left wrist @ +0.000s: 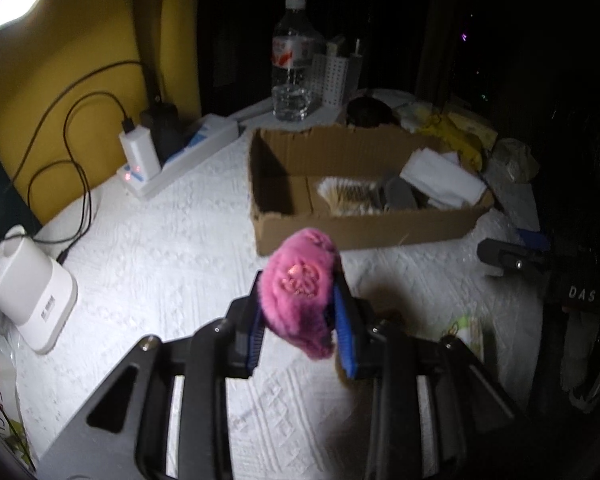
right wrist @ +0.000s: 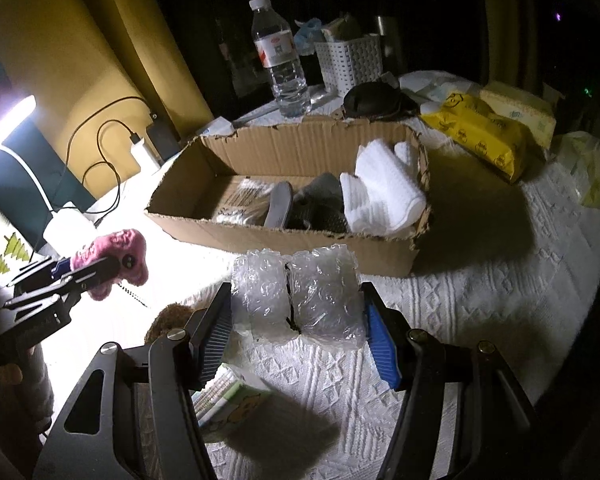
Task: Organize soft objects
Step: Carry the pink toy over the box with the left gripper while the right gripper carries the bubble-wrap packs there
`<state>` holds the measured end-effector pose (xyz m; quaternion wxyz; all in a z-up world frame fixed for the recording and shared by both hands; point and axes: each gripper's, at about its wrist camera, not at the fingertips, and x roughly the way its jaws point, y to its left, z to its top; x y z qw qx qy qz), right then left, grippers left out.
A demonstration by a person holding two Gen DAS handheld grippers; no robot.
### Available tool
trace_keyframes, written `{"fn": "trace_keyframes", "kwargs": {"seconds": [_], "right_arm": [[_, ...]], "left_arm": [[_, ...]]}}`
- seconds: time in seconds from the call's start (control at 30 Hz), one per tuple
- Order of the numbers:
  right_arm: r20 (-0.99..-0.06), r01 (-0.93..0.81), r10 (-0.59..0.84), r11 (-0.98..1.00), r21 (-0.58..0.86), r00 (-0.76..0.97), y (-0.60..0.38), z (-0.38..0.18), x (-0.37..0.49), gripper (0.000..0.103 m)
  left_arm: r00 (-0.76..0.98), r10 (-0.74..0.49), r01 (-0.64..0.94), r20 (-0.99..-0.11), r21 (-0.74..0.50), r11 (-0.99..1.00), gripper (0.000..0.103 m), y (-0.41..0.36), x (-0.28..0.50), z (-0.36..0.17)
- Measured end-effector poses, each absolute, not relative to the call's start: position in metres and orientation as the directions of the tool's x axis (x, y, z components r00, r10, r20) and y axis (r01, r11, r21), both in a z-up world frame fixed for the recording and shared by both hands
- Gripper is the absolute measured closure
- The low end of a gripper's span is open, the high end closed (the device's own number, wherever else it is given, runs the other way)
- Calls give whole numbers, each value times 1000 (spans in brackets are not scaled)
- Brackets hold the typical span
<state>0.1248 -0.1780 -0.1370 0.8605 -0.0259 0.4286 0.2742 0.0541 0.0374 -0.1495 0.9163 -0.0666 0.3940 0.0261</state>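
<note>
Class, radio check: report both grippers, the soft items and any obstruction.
Left gripper shut on pink plush. Right gripper shut on bubble wrap. Cardboard box ahead, partly filled. Path unobstructed.

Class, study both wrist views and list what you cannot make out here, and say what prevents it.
- Brown fuzzy item, right wrist view: mostly behind the right gripper's finger.
- Bottle label, both views: print too small.
- Floor of the cardboard box, left wrist view: partly hidden by its near wall.
- Background beyond the table, both views: too dark.
- Pink plush's shape: partly covered by the left gripper.
</note>
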Motion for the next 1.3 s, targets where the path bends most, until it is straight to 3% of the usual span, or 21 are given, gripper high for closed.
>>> {"fn": "trace_keyframes", "kwargs": {"seconds": [0.73, 1.3], "right_arm": [[-726, -516, 463, 839, 173, 509, -174, -118, 147, 38], [-716, -533, 470, 831, 161, 516, -158, -114, 190, 38]], "left_arm": [[746, -10, -89, -666, -115, 989, 72, 39, 102, -120], [738, -20, -93, -675, -131, 987, 71, 47, 150, -149]]}}
